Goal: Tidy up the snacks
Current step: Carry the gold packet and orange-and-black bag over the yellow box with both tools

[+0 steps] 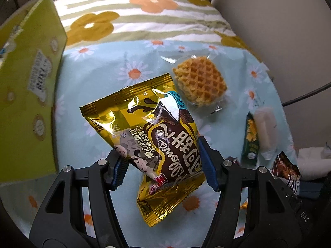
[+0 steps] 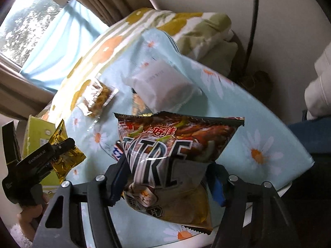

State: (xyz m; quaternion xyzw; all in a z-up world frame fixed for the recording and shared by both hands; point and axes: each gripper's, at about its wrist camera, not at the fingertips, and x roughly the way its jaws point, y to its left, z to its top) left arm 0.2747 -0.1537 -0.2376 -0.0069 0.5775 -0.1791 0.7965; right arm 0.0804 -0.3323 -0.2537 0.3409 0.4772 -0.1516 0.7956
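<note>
My left gripper is shut on a gold and brown snack packet and holds it above the daisy-print cloth; it also shows in the right wrist view. My right gripper is shut on a dark red and black chip bag, lifted off the table. A wrapped waffle lies on the cloth ahead of the left gripper; it also shows in the right wrist view. A white wrapped snack lies beyond the chip bag.
A yellow-green cardboard box stands open at the left. A green snack bar and a pale wrapped snack lie at the right. A flowered pillow sits behind the table. A black cable hangs by the wall.
</note>
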